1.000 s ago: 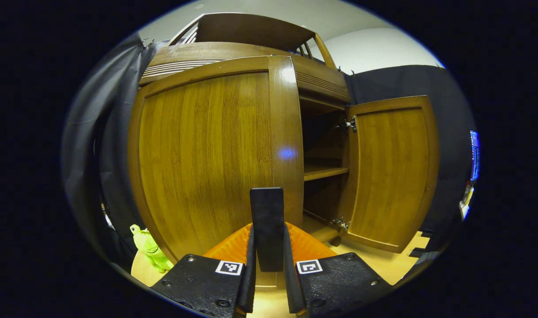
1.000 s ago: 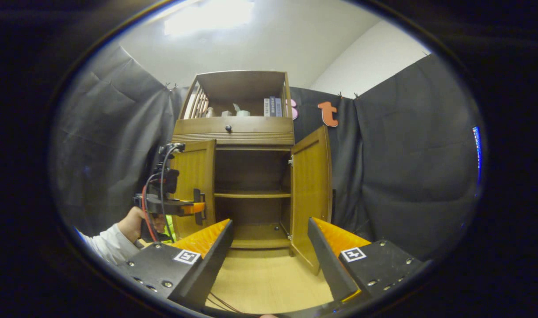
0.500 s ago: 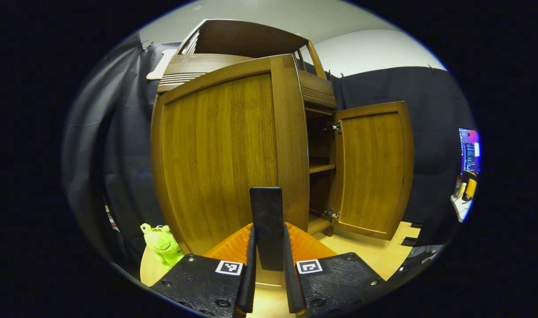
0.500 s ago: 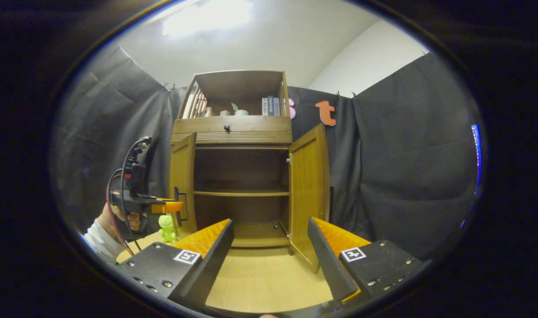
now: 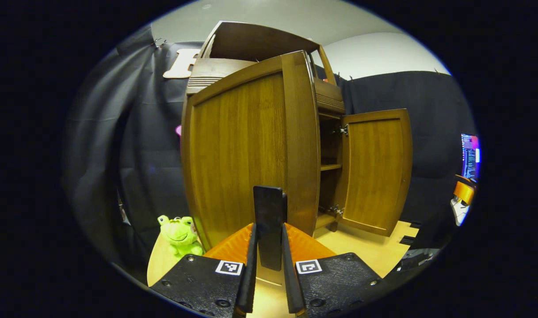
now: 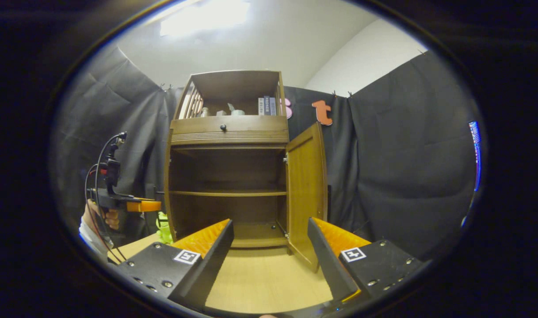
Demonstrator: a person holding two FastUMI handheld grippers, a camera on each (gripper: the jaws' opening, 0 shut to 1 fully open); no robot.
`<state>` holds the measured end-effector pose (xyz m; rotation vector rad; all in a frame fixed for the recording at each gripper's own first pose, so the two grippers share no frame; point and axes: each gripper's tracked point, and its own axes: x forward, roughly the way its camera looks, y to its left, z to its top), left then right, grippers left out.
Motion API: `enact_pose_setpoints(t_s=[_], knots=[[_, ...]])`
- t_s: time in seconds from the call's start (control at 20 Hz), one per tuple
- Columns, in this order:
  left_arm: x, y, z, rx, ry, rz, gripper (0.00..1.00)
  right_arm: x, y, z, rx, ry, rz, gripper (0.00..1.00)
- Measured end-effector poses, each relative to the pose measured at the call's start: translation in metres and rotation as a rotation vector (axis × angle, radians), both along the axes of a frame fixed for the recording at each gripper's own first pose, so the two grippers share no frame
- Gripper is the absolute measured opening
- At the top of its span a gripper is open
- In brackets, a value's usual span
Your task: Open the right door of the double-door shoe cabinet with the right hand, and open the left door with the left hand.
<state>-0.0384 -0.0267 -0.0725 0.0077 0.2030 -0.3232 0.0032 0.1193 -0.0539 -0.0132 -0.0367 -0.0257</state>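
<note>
Two doors open; left gripper [image 5: 269, 247] jaws pinch the left door [image 5: 251, 150] handle [image 5: 269, 227]. Swing w/ the hinge arc, don't yank. Right gripper [image 6: 269, 247] jaws spread, idle.

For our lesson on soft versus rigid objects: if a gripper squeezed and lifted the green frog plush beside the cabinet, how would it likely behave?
The green frog plush looks stuffed and fuzzy, so it would probably squash between the fingers rather than resist. It is likely light for its size. Sitting upright on the floor by the left door, it may topple if nudged, though it seems unlikely to roll or break.
</note>
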Motion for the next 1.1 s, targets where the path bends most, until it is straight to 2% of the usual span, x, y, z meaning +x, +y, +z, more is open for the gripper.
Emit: enact_pose_setpoints(t_s=[0.2,0.25,0.45,0.7,0.75,0.8,0.85,0.9,1.1], knots=[[-0.01,0.014,0.0,0.026,-0.008,0.071,0.29,0.005,0.002,-0.013,-0.022,0.03,0.0,1.0],[-0.01,0.018,-0.002,0.032,-0.017,0.087,0.29,0.006,0.002,-0.015,-0.028,0.038,0.0,0.97],[-0.012,0.037,-0.008,0.05,-0.022,0.162,0.29,0.01,0.007,-0.022,-0.033,0.057,0.007,1.0],[-0.009,0.081,-0.006,0.095,-0.043,0.272,0.28,0.016,0.014,-0.026,-0.051,0.067,0.019,1.0],[-0.007,0.093,-0.008,0.109,-0.04,0.298,0.17,0.017,0.017,-0.026,-0.055,0.069,0.023,1.0],[-0.009,0.1,-0.003,0.119,-0.047,0.316,0.1,0.018,0.02,-0.027,-0.058,0.071,0.027,0.99],[-0.012,0.102,-0.004,0.101,-0.049,0.303,0.03,0.02,0.024,-0.027,-0.061,0.074,0.033,0.99],[-0.015,0.106,-0.005,0.082,-0.039,0.294,0.12,0.021,0.027,-0.028,-0.065,0.077,0.038,1.0],[-0.02,0.119,-0.005,0.045,-0.035,0.272,0.11,0.024,0.05,-0.031,-0.066,0.088,0.09,1.0]])
